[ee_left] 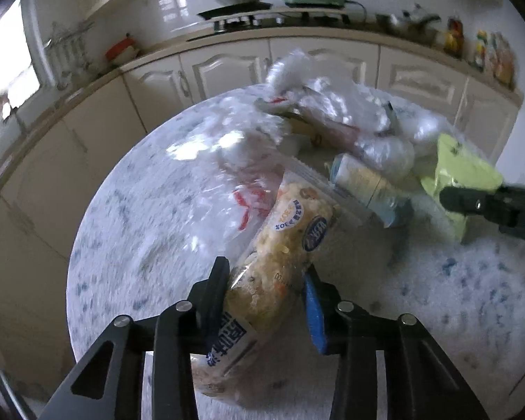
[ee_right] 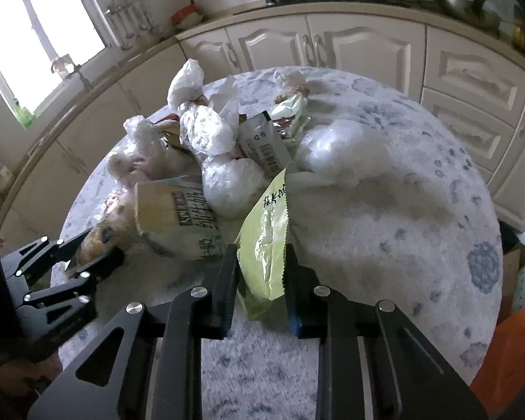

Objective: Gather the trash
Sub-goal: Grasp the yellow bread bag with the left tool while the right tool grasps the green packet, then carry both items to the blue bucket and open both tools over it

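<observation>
My left gripper (ee_left: pixel 264 273) is shut on a clear snack packet (ee_left: pixel 280 245) with yellowish pieces and blue print; it also shows in the right wrist view (ee_right: pixel 98 234). My right gripper (ee_right: pixel 260 255) is shut on a pale green wrapper (ee_right: pixel 266 241), which shows at the right of the left wrist view (ee_left: pixel 458 171). Both are at the near edge of a trash pile on the round table (ee_right: pixel 385 217): knotted clear plastic bags (ee_right: pixel 206 133), a beige carton (ee_right: pixel 178 217) and a grey sachet (ee_right: pixel 266 147).
White kitchen cabinets (ee_right: pixel 360 45) curve behind the table, with a stove and pans on the counter (ee_left: pixel 241 14). An orange bag (ee_right: pixel 507 350) and a box lie at the right beside the table. A crumpled clear bag (ee_right: pixel 336 147) lies mid-table.
</observation>
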The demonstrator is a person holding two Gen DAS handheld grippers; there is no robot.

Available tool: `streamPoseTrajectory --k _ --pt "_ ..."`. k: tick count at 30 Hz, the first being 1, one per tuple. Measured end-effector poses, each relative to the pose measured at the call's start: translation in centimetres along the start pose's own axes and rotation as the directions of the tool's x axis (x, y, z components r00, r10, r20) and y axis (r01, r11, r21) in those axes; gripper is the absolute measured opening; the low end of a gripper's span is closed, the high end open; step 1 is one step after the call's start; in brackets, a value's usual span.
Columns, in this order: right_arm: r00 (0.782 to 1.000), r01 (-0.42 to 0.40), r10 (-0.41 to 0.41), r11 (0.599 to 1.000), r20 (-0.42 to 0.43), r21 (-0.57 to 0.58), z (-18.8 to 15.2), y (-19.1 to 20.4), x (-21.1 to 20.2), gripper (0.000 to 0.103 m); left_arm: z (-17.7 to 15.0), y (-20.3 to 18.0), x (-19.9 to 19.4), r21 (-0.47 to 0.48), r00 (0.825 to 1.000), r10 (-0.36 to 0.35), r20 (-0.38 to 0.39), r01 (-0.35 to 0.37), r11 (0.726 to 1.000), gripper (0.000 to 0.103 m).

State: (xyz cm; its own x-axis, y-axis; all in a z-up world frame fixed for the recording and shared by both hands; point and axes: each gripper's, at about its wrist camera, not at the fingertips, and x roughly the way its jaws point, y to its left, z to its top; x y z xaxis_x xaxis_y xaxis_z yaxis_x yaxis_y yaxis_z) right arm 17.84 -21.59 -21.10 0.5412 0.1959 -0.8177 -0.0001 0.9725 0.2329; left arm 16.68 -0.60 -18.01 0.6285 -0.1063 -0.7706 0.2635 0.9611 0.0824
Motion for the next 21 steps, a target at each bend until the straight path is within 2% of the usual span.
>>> streamPoseTrajectory --k 2,7,14,21 --pt "1.000 -0.009 0.008 1.000 0.005 0.008 -0.1 -0.2 -0.3 0.023 -0.5 1.0 -0.7 -0.045 1.000 -0.015 0.000 0.015 0.999 0.031" --pt "1.000 -0.025 0.025 1.000 0.012 0.005 -0.3 -0.2 -0.9 0.022 -1.6 2.3 -2.4 -0.110 0.999 -0.036 0.021 0.038 0.993 0.029" --pt "0.998 -0.043 0.043 0.999 0.042 -0.010 -0.5 0.1 -2.1 0.021 -1.8 1.5 -4.1 -0.127 0.998 -0.050 0.034 0.054 0.990 0.028" --pt "0.994 -0.057 0.058 0.998 0.095 -0.014 0.0 -0.2 -4.3 0.021 0.2 0.6 -7.2 -0.139 0.992 -0.058 0.115 0.074 0.987 0.028"
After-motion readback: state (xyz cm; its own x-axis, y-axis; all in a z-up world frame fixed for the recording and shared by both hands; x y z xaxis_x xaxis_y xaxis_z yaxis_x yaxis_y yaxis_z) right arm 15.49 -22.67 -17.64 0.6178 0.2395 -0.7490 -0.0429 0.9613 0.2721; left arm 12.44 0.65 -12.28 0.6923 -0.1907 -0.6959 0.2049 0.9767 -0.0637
